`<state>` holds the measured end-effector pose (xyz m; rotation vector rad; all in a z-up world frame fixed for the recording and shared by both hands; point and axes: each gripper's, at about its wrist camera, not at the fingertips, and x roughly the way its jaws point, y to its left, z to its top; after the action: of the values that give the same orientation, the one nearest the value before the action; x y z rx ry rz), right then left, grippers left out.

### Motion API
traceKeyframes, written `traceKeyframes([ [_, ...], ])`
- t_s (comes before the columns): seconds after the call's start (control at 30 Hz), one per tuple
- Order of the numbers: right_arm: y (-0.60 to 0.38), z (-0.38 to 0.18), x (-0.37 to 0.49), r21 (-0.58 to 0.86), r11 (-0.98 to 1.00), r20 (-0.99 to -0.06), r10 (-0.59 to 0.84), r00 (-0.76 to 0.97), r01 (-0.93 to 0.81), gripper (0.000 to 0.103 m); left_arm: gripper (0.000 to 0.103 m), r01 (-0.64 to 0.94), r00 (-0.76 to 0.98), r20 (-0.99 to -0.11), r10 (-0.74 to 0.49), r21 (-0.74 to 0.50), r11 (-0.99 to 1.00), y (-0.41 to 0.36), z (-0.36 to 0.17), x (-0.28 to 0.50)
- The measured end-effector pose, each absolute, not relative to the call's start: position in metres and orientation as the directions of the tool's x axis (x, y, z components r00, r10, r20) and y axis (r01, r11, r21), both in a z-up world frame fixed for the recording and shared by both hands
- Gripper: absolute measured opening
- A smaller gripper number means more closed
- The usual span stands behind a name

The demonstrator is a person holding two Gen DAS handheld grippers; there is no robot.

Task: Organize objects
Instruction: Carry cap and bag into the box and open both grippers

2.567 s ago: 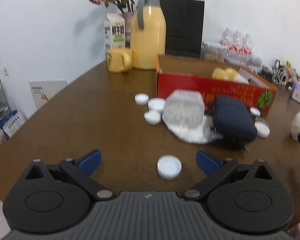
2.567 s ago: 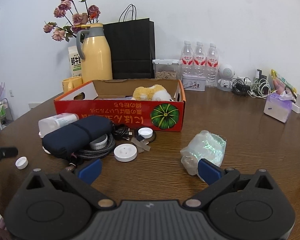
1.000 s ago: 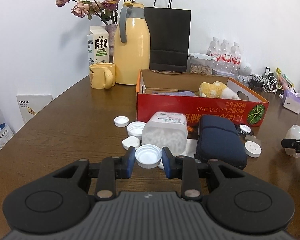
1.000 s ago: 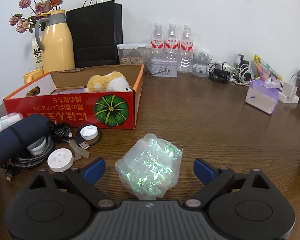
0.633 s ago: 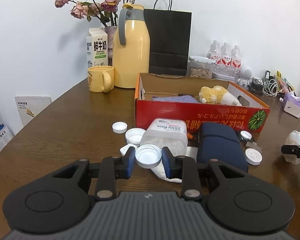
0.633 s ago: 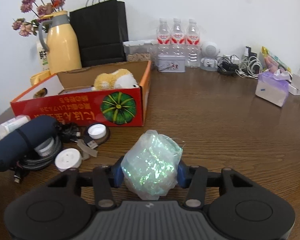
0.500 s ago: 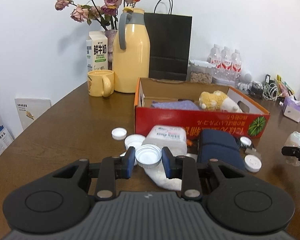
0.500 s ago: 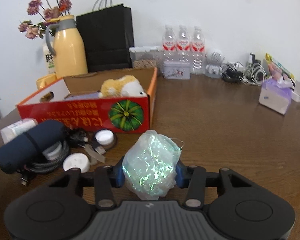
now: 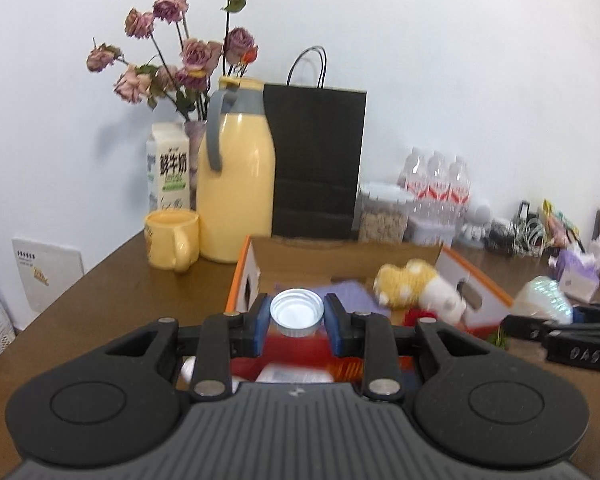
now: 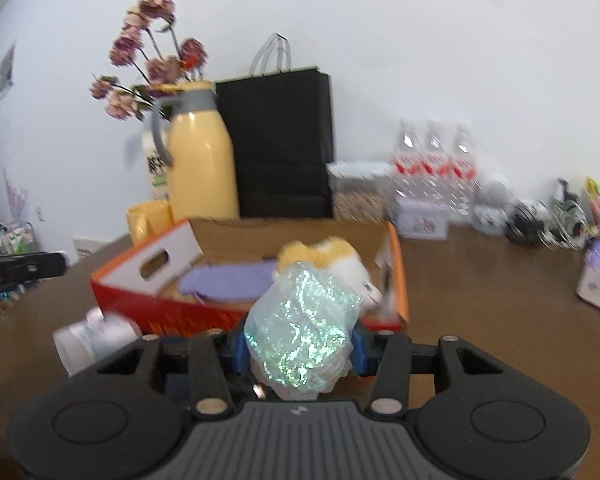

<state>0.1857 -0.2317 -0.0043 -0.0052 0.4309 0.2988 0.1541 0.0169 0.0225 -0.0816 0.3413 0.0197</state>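
Note:
My left gripper (image 9: pixel 297 322) is shut on a white bottle cap (image 9: pixel 297 312) and holds it in the air at the near left corner of the red cardboard box (image 9: pixel 340 262). My right gripper (image 10: pixel 300 350) is shut on a crumpled iridescent plastic bag (image 10: pixel 302 330), lifted in front of the box's near wall (image 10: pixel 188 314). Inside the box lie a yellow and white plush toy (image 9: pixel 418 286) and a purple cloth (image 10: pixel 228 278). The right gripper with the bag also shows at the right of the left wrist view (image 9: pixel 548 300).
A white plastic bottle (image 10: pixel 92 338) lies on the brown table (image 10: pixel 480 300) left of the box. Behind the box stand a yellow jug (image 9: pixel 236 200), a yellow mug (image 9: pixel 172 238), a milk carton (image 9: pixel 168 172), a black paper bag (image 9: pixel 316 160) and water bottles (image 9: pixel 434 182).
Both grippers have risen and moved forward toward the box, each still holding its object. The right gripper closed on the bag about a second ago; the left took its cap before that.

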Motion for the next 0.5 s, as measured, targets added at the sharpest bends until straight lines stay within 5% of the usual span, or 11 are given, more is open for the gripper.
traceKeyframes([
  [0.5,-0.161,0.007,0.271,0.035,0.936,-0.389,0.336,0.858,-0.350,0.045,0.029,-0.068,0.938,-0.344,0.039,-0.071,0.995,-0.006,0.021,0.246],
])
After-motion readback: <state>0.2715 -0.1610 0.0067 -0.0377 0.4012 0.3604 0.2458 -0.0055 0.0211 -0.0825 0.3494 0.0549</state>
